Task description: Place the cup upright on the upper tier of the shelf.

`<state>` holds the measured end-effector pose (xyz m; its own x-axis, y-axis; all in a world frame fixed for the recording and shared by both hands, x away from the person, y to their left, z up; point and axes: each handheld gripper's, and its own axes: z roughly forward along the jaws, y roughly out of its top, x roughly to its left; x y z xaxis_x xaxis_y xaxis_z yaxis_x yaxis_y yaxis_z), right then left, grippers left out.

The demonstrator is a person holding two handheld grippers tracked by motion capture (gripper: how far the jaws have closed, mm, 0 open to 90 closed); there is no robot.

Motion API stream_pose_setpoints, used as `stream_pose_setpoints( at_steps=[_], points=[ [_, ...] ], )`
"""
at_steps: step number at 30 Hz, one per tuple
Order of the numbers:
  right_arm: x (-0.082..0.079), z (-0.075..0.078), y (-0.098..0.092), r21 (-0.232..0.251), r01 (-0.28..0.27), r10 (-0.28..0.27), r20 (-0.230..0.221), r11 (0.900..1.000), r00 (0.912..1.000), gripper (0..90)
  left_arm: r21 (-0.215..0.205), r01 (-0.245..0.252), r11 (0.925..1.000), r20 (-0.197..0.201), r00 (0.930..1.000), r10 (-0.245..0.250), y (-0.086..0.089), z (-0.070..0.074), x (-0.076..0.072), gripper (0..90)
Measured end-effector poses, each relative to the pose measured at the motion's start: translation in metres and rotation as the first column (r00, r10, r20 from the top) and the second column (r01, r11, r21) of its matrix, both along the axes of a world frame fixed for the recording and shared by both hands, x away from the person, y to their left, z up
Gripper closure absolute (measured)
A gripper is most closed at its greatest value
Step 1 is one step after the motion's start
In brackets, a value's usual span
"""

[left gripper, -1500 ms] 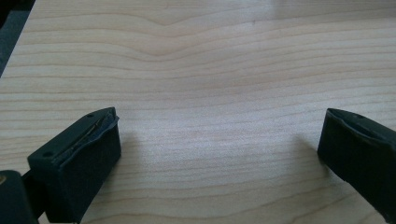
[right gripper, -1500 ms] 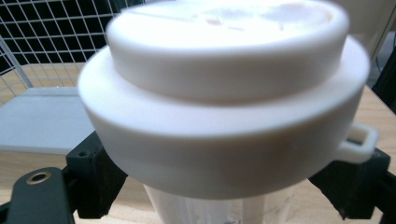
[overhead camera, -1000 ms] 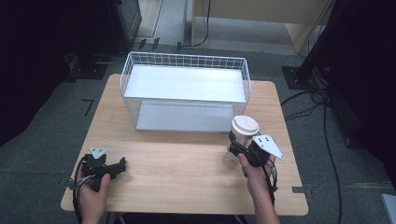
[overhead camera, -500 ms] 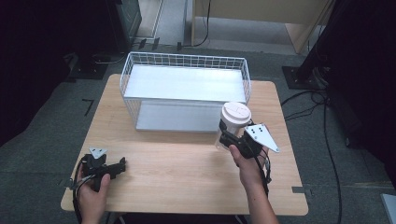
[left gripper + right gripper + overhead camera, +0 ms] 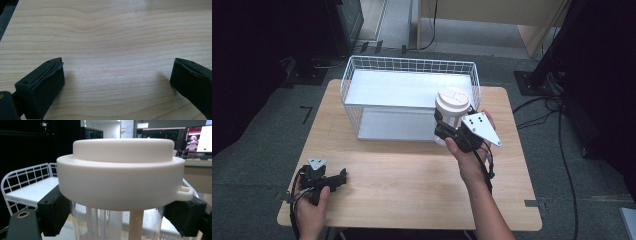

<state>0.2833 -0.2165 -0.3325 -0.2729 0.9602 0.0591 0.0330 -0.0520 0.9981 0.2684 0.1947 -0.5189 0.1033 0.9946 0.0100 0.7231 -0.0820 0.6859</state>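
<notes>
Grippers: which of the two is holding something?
The right gripper, jaws clamped on the white-lidded clear cup; the left gripper rests open on the table.

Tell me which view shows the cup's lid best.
The right gripper view: the white lid looms close, rim and tab clear, atop the clear cup. The high view shows its top, small. The left gripper view looks at bare table.

Can't really see the clear cup (image 5: 110, 225) below its white lid (image 5: 120, 172), cut off at the bottom of the right gripper view, with wire basket (image 5: 362, 90) partly hidden behind it.
</notes>
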Motion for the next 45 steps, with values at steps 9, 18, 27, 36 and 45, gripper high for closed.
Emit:
stream_pose_setpoints(
  at_steps=[9, 18, 27, 36, 45],
  points=[
    [0.020, 0.035, 0.017, -0.007, -0.012, 0.013, 0.069, 1.000, 0.9975, 15.2, 0.000, 0.001, 1.0000, 0.000, 1.0000, -0.001, 0.000, 0.000, 0.000, 0.0],
    [0.046, 0.059, 0.038, -0.024, -0.025, 0.027, 0.095, 0.999, 0.9951, 15.2, 0.001, 0.001, 1.0000, 0.000, 1.0000, -0.001, 0.000, 0.000, 0.000, 0.0],
    [0.076, 0.059, 0.053, -0.033, 0.002, 0.000, 0.075, 0.999, 0.9972, 15.2, 0.000, 0.001, 1.0000, -0.001, 1.0000, -0.001, 0.000, 0.000, 0.000, 0.0],
    [0.117, 0.056, 0.059, -0.026, 0.030, -0.029, 0.041, 0.999, 0.9987, 15.2, 0.000, 0.000, 1.0000, 0.001, 1.0000, 0.000, 0.000, 0.000, 0.000, 0.0],
    [0.137, 0.053, 0.064, -0.028, 0.035, -0.034, 0.034, 0.999, 0.9988, 15.0, -0.001, -0.001, 1.0000, 0.001, 1.0000, 0.001, 0.000, 0.000, 0.000, 0.0]
  ],
)
